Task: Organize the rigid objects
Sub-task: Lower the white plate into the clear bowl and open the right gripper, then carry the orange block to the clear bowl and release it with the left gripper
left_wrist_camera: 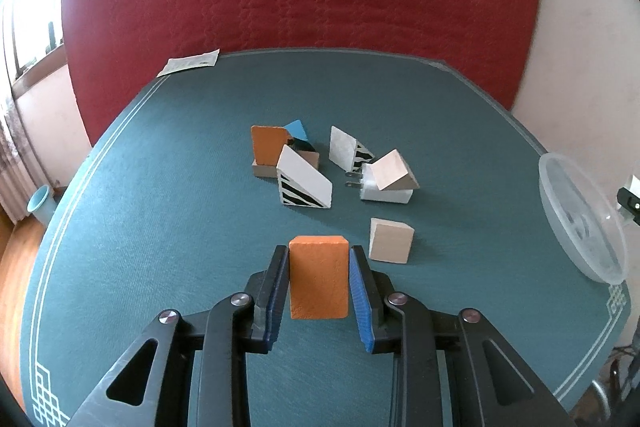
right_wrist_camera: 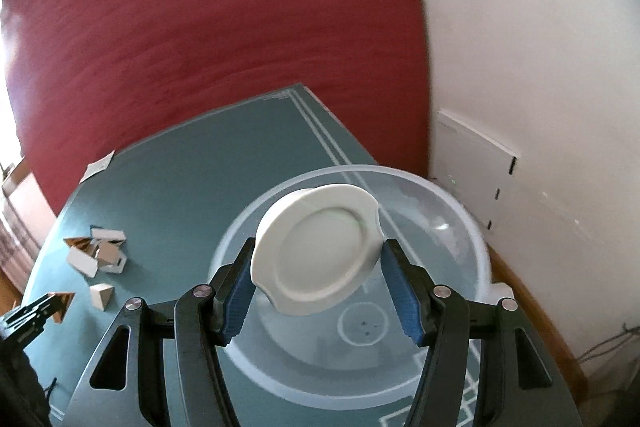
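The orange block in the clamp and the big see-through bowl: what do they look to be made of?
The orange block looks like painted wood: matte, slightly grainy coat, and similar blocks nearby show bare pale wood. The bowl looks like clear plastic with a frosted rim, since the table's pattern shows through it; glass cannot be ruled out.

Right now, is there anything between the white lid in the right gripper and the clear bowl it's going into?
Nothing visible. The white lid is held tilted between the right gripper's pads, directly in front of the clear plastic bowl. The bowl's inside looks bare, and the blocks lie well off to the left.
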A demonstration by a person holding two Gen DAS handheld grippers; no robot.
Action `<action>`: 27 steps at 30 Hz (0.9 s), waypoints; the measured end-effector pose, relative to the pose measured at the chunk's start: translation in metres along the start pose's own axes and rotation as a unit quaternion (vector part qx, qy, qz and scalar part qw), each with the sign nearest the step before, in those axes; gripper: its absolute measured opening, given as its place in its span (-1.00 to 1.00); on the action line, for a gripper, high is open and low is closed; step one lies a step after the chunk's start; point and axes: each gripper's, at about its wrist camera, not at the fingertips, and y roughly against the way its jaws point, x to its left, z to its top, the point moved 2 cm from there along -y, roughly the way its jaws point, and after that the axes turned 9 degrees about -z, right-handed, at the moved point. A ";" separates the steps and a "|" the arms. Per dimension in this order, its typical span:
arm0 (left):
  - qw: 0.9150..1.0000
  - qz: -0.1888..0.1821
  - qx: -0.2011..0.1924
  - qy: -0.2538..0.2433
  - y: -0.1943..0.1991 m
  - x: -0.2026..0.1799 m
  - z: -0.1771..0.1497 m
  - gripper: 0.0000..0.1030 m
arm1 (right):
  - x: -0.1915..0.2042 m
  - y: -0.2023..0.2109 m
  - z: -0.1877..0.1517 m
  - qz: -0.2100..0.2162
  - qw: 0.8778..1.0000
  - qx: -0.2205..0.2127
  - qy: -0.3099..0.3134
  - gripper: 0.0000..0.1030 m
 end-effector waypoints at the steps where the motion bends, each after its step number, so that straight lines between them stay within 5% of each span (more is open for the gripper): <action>1: 1.000 -0.002 -0.001 -0.001 0.000 -0.002 0.002 -0.39 | -0.002 -0.001 0.001 -0.003 1.000 0.000 -0.002 0.20; 19: 0.997 -0.060 -0.008 -0.044 0.002 -0.055 0.021 -0.39 | -0.038 0.006 0.004 -0.027 0.998 -0.014 -0.054 0.21; 27: 0.991 -0.096 -0.003 -0.088 -0.005 -0.101 0.031 -0.39 | -0.048 0.024 0.015 -0.056 0.994 -0.053 -0.074 0.25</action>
